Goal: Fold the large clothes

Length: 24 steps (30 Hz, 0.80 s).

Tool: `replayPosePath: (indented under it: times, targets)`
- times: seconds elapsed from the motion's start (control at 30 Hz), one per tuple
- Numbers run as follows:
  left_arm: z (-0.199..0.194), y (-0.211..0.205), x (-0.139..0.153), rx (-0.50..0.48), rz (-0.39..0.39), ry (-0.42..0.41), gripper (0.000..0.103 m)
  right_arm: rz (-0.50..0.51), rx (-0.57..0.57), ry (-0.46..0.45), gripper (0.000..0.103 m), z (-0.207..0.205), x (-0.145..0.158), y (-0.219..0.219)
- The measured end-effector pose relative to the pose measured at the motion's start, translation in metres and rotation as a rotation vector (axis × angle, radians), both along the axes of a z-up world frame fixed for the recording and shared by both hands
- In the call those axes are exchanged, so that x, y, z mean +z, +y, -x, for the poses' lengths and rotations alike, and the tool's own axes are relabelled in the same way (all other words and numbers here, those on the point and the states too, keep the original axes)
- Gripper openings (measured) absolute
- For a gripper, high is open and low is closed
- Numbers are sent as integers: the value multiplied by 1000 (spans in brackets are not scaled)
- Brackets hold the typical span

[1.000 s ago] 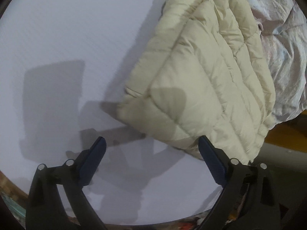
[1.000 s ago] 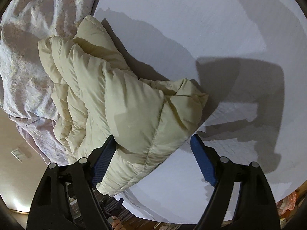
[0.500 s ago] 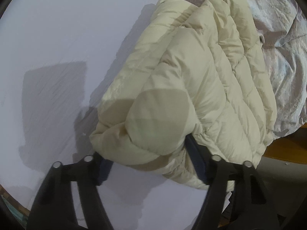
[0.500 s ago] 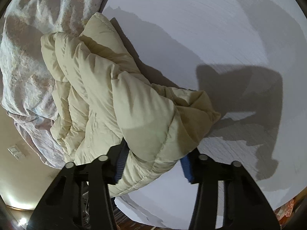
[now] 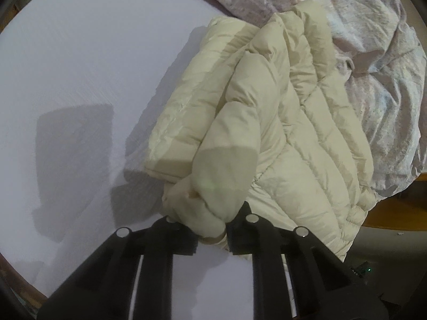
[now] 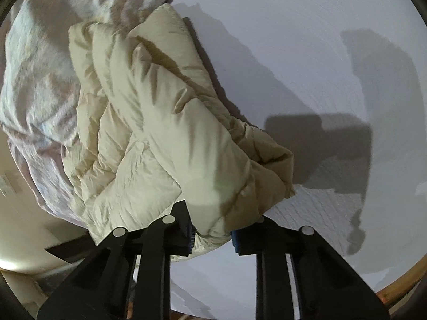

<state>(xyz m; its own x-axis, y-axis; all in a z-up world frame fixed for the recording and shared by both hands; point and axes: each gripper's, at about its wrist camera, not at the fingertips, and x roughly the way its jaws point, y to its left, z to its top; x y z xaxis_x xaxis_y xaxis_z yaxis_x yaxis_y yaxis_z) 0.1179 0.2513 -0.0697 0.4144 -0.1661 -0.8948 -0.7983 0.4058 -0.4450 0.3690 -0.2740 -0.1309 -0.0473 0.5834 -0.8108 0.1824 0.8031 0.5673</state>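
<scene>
Left tool (image 5: 212, 229) and right tool (image 6: 210, 233): each clamping a bunched corner of the cream puffer jacket (image 5: 280, 138); jacket lying on the white bench (image 5: 80, 80), its far edge touching the crumpled floral sheet (image 5: 373, 53)

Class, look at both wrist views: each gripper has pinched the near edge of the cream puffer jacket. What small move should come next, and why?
Probably lift together. The left gripper and right gripper are both shut on the jacket, whose near edge is bunched on the white table; raising it lets the edge carry over for a fold.
</scene>
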Motion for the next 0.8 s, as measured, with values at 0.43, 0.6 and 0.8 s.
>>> replayPosePath:
  times: [0.43, 0.6, 0.8]
  targets:
    - [47, -7, 19, 58, -42, -7, 13, 64, 165, -8, 18, 30, 6, 35]
    - [64, -9, 18, 59, -43, 6, 13, 95, 213, 12, 18, 37, 7, 44]
    - [76, -16, 16, 24, -75, 34, 13, 107, 240, 68, 18, 39, 1, 49]
